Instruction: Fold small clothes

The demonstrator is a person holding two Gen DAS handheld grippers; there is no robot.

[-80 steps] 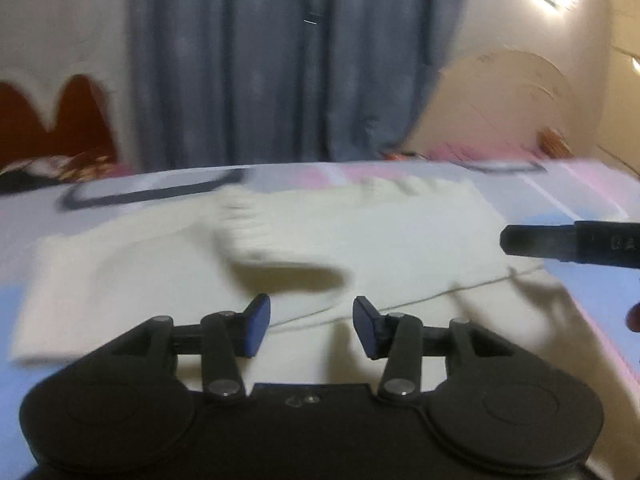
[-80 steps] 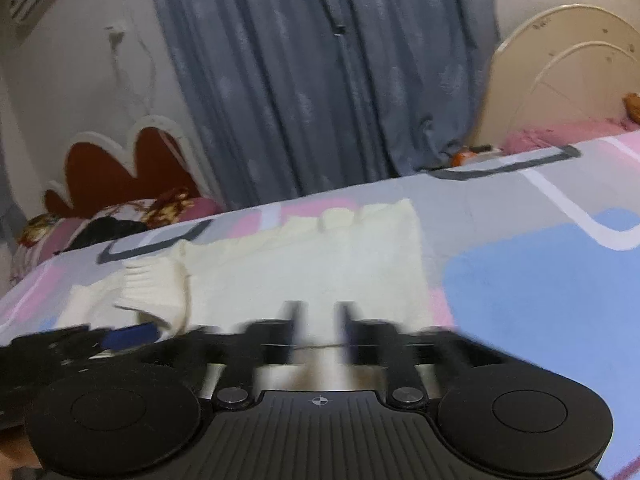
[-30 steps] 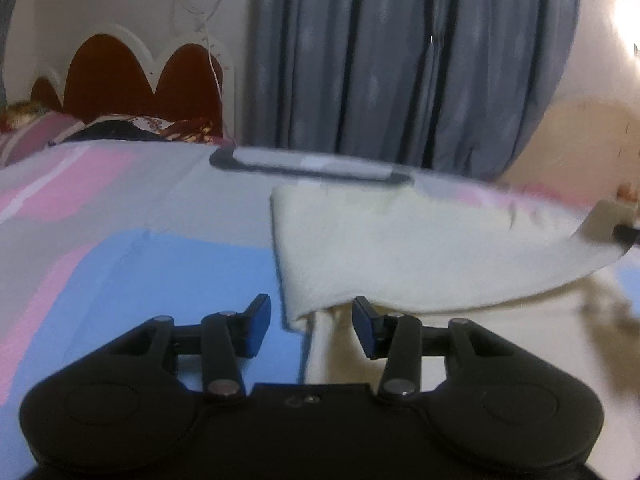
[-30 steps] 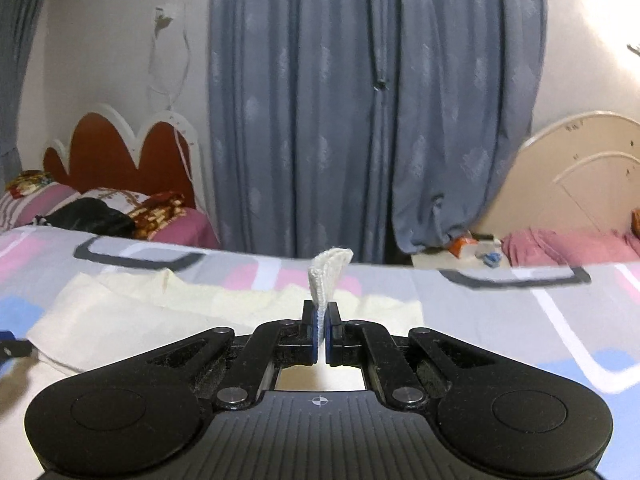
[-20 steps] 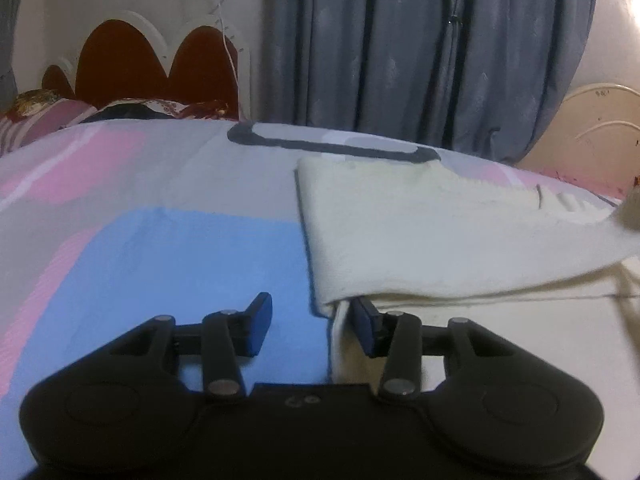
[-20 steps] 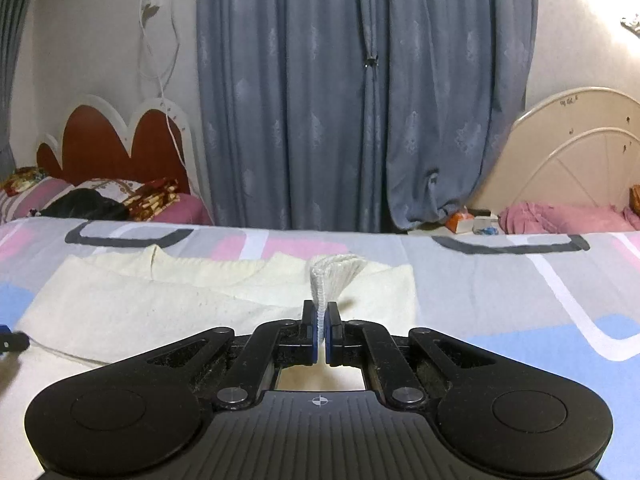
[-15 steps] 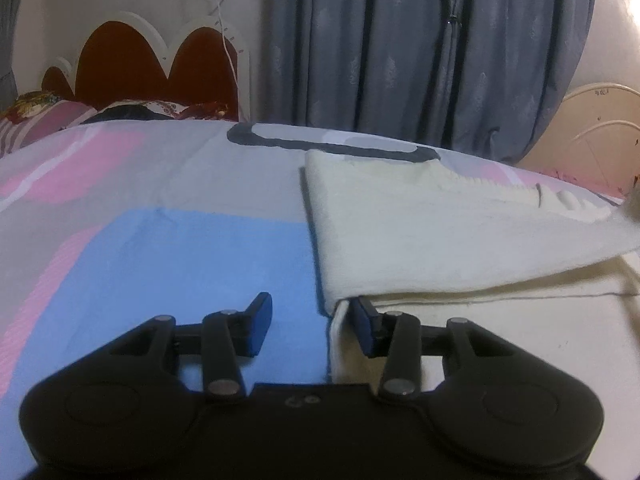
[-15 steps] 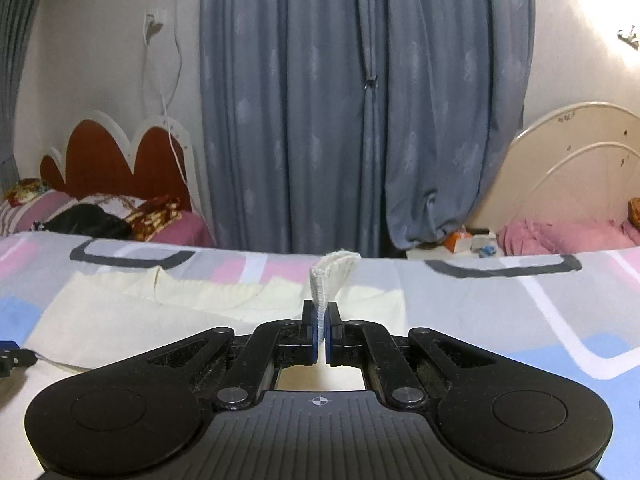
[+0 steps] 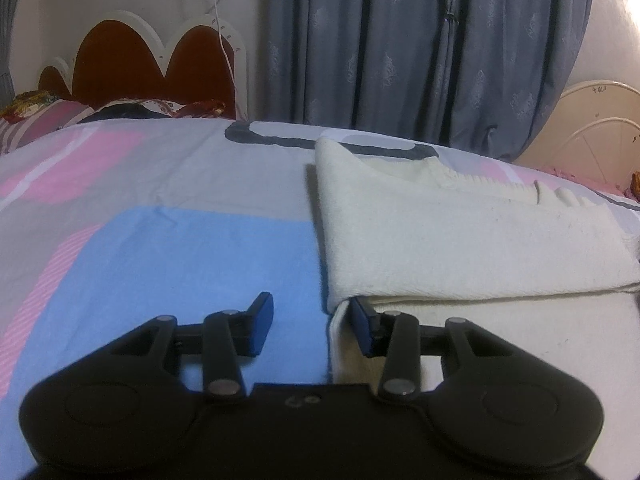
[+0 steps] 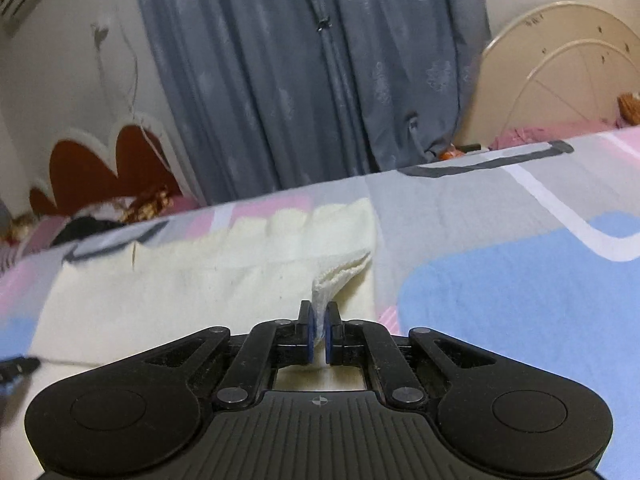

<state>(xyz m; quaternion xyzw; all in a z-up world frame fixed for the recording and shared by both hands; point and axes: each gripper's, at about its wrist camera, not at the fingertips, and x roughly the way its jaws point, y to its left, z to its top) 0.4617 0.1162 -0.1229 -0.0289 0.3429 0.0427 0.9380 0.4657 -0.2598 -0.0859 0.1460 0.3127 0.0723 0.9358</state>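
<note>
A cream knitted garment (image 9: 460,248) lies on the bed, its upper layer folded over the lower one. My left gripper (image 9: 312,322) is open at the garment's left edge, with its right finger just under the corner of the folded layer. My right gripper (image 10: 318,338) is shut on the garment's ribbed edge (image 10: 340,276) and holds it low over the garment (image 10: 180,300). The left gripper's tip (image 10: 16,368) shows at the left edge of the right wrist view.
The bedsheet (image 9: 160,264) has blue, pink and grey patches. A red scalloped headboard (image 9: 160,68) and pillows stand at the back left. Grey curtains (image 9: 420,48) hang behind. A cream bed frame (image 10: 560,76) stands at the back right.
My right gripper has dropped towards the bed with the ribbed edge still in it, laying the folded layer down. The left gripper has stayed open at the left edge.
</note>
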